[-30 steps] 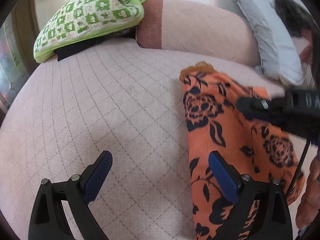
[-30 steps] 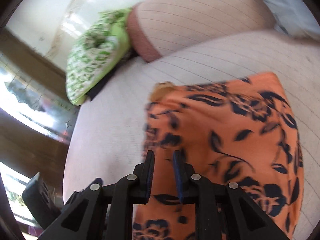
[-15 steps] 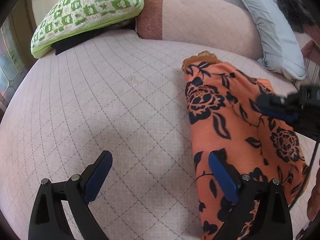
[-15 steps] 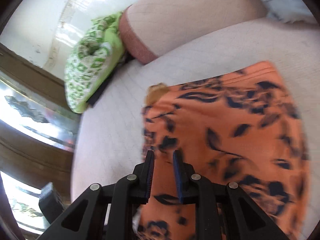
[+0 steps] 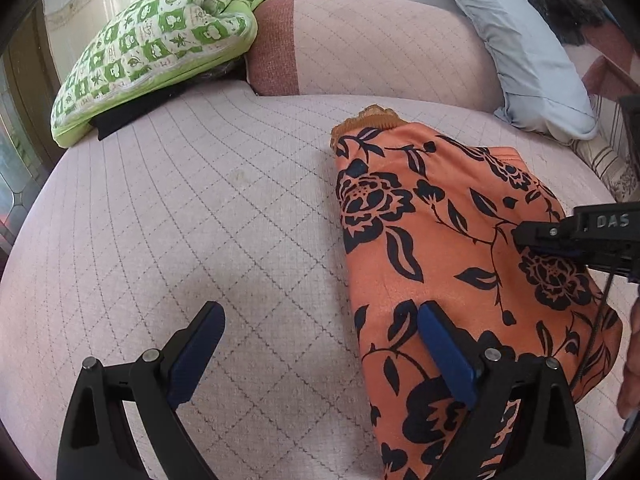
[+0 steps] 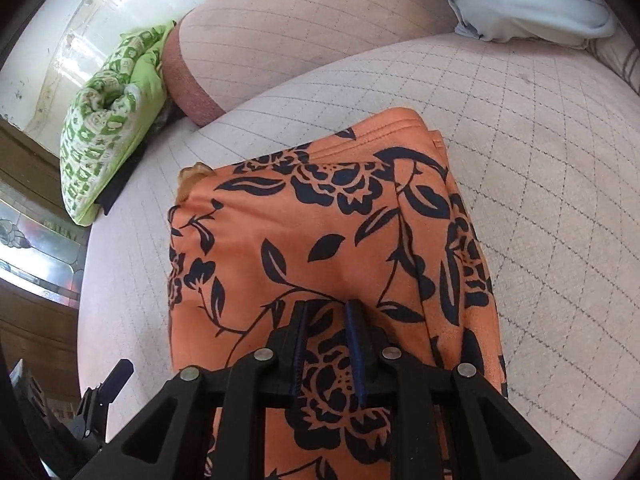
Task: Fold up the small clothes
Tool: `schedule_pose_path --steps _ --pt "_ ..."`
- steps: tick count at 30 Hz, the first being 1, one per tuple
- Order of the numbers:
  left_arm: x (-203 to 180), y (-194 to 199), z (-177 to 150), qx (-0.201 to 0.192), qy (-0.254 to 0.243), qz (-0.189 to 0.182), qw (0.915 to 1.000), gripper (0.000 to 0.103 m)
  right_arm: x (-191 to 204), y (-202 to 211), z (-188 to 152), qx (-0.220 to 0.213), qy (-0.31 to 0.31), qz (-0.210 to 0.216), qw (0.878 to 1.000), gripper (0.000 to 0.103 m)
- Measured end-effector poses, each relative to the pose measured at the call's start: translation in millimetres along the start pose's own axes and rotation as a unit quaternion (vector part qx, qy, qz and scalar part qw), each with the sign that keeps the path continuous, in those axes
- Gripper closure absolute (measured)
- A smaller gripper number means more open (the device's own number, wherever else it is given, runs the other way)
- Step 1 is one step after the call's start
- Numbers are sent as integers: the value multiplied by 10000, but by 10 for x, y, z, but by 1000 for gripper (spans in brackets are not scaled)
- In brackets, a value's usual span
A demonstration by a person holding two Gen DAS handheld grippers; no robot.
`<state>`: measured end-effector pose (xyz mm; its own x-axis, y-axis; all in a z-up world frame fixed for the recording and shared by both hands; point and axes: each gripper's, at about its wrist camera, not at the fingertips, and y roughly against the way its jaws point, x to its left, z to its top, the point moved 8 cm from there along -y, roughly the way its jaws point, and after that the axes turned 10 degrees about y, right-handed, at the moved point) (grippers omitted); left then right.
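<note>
An orange garment with dark floral print (image 5: 432, 232) lies folded flat on the pink quilted bed (image 5: 200, 200), its frilled edge (image 5: 376, 114) toward the pillows. My left gripper (image 5: 320, 308) stands wide open just above the bed. Its right finger is over the garment's near left edge and its left finger over bare quilt. My right gripper (image 6: 328, 305) hovers low over the middle of the garment (image 6: 304, 232). Its jaws stand a narrow gap apart with no fabric pinched between them. In the left wrist view the right gripper (image 5: 524, 236) reaches in from the right.
A green-and-white checked pillow (image 5: 152, 52) lies at the far left on a dark cloth. A pink bolster (image 5: 360, 44) and a pale blue pillow (image 5: 520, 48) line the back. A person's hand (image 5: 630, 372) shows at the right edge. Bare quilt spreads left of the garment.
My right gripper has moved rightward and slightly lower over the garment and has rolled a little. Its narrow gap is unchanged. My left gripper has stayed put and open.
</note>
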<state>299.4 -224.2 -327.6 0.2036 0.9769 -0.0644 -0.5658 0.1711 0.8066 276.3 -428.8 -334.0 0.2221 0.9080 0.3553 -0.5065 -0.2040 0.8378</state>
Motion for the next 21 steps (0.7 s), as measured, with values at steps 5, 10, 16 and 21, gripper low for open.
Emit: schedule_pose_path --steps 5,10,16,21 --pt "2 49 -9 -12 -16 44 10000 6 15 233 -124 -22 61 53 10000 81" --pt "9 33 2 -16 -18 48 10000 6 94 474 -385 -72 123 166 9998 81" --pt "9 17 -7 -34 -16 65 10000 6 73 348 -707 160 263 168 9994 81" --pt "4 10 -8 -94 -50 94 9999 6 98 221 -703 127 423 303 9986 81"
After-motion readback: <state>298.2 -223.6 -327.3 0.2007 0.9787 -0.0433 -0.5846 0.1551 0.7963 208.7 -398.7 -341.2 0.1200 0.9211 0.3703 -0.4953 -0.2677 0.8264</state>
